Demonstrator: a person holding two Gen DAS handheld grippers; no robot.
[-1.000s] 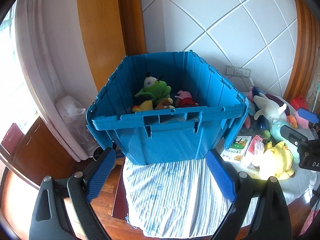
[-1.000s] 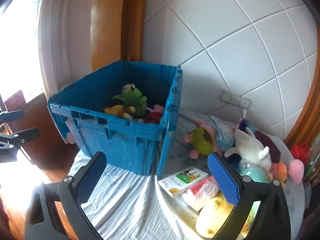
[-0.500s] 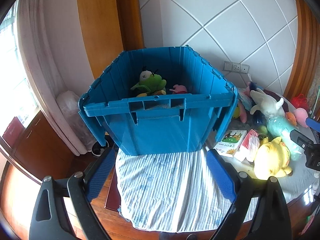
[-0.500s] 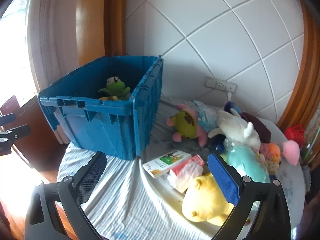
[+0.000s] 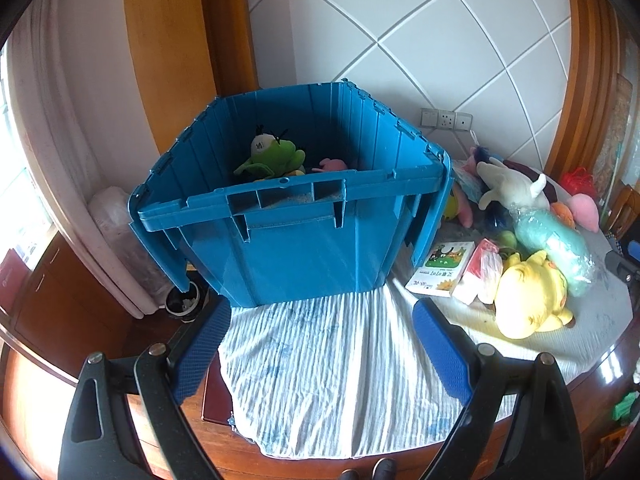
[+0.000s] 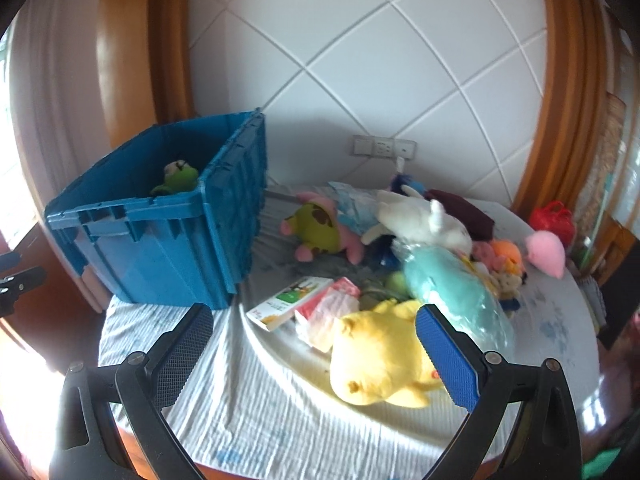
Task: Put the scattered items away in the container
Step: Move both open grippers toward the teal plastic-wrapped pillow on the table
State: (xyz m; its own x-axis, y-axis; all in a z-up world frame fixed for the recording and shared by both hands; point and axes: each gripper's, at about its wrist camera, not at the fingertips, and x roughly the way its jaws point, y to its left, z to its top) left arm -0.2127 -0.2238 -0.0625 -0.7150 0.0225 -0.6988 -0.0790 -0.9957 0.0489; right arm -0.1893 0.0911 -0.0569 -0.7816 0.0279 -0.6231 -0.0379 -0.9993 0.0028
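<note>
Left tool [image 5: 322, 320] released before blue crate [image 5: 304, 248]; right tool [image 6: 314, 322] released, seemingly above yellow plush [image 6: 376, 356].

Your L gripper [image 5: 320, 344] and R gripper [image 6: 316, 352] both angle downward, jaws spread wide, nothing betw. the blue pads [image 6: 448, 360].

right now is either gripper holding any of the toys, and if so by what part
Nothing is held. The left gripper and right gripper both stand open and empty; the yellow plush lies untouched on the table.
</note>
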